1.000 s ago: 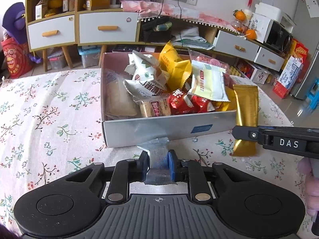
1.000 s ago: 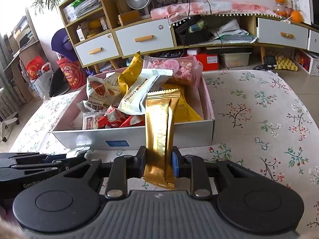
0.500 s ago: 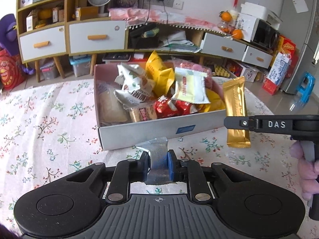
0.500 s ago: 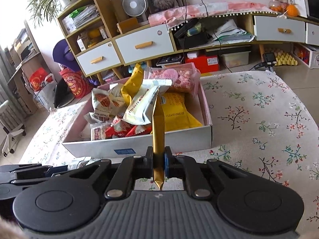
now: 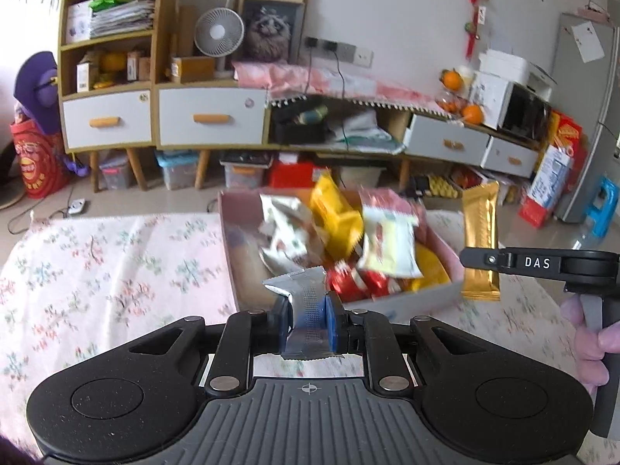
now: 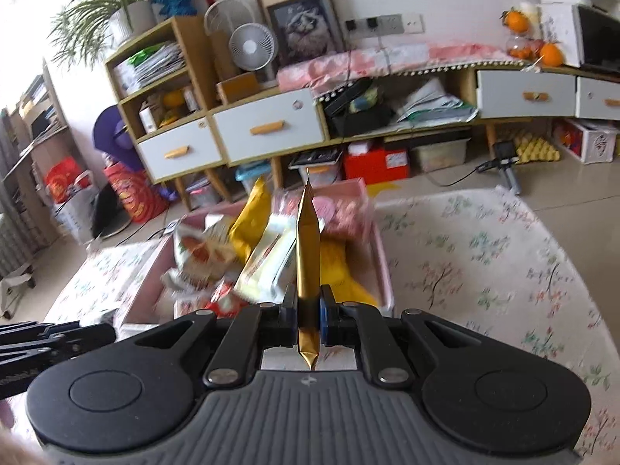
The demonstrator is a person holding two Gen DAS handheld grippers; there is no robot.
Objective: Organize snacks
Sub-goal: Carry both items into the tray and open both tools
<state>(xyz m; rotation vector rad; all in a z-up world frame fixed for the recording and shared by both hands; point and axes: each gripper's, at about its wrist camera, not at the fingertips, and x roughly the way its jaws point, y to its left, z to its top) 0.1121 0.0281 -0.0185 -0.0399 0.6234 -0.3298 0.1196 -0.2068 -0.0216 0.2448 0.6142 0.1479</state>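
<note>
My left gripper [image 5: 308,319] is shut on a small silver snack packet [image 5: 304,302] and holds it up in front of the snack box [image 5: 410,300]. The box is pink inside, white outside, and holds several snack bags. My right gripper [image 6: 308,316] is shut on a long gold snack bar [image 6: 307,255], held upright and seen edge-on above the box's [image 6: 381,248] near right corner. The gold bar [image 5: 479,240] and the right gripper [image 5: 480,259] also show in the left wrist view, right of the box.
The box sits on a table with a floral cloth [image 5: 97,263], which extends to the right [image 6: 484,255]. Behind stand a low cabinet with white drawers [image 5: 213,122], a fan [image 5: 219,35] and floor clutter. The left gripper's edge [image 6: 46,343] shows at left.
Both grippers have risen with their snacks, so the box now sits lower and farther away. The gold bar turned from face-on to edge-on in the right wrist view.
</note>
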